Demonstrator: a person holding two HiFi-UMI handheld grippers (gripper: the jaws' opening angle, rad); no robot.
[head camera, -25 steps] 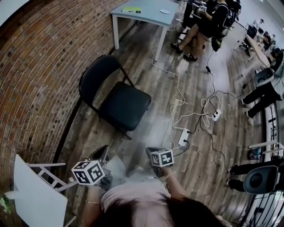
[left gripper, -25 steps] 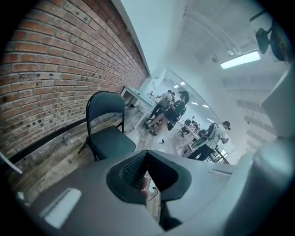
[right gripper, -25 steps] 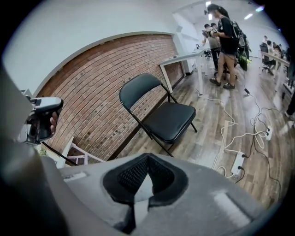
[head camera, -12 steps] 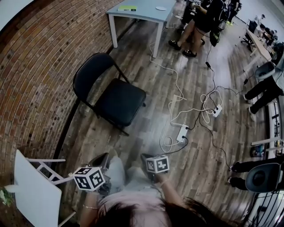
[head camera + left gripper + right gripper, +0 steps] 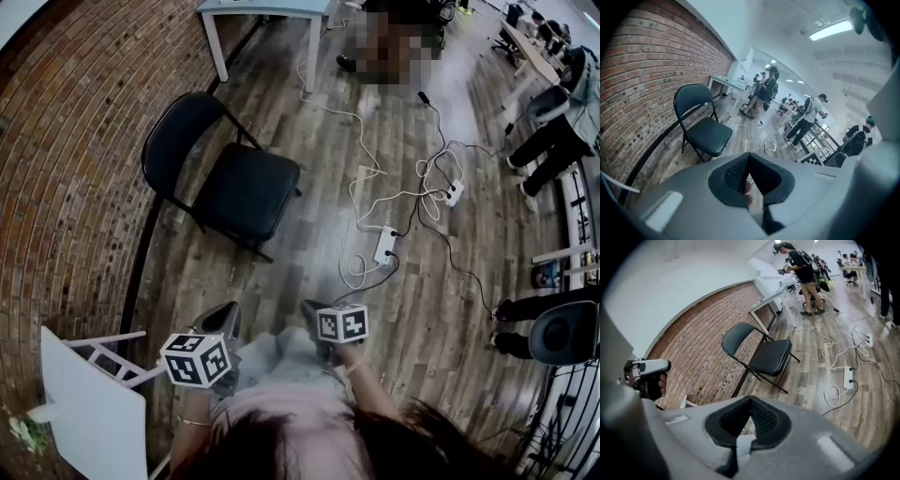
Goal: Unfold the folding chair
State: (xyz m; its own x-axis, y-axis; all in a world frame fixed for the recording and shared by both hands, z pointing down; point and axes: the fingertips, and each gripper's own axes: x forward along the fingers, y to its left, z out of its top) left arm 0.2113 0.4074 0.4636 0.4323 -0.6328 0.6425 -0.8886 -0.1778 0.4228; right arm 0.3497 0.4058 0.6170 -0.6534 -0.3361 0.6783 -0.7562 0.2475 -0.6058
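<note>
A black folding chair (image 5: 239, 192) stands opened out on the wood floor, its back toward the brick wall. It also shows in the left gripper view (image 5: 705, 133) and in the right gripper view (image 5: 768, 357). My left gripper (image 5: 227, 319) is low in front of the person, well short of the chair. Its jaws are shut with nothing between them (image 5: 749, 157). My right gripper (image 5: 309, 309) is beside it, also shut and empty (image 5: 750, 401). Neither gripper touches the chair.
A white folded chair (image 5: 80, 403) leans at the lower left by the brick wall (image 5: 66, 141). Power strips (image 5: 384, 246) and loose cables lie on the floor right of the chair. A table (image 5: 262, 9) stands at the far end. People and an office chair (image 5: 562, 333) are at the right.
The chair has slid a little up and left in the head view as the person shifted. Both grippers stay shut and empty, close to the body.
</note>
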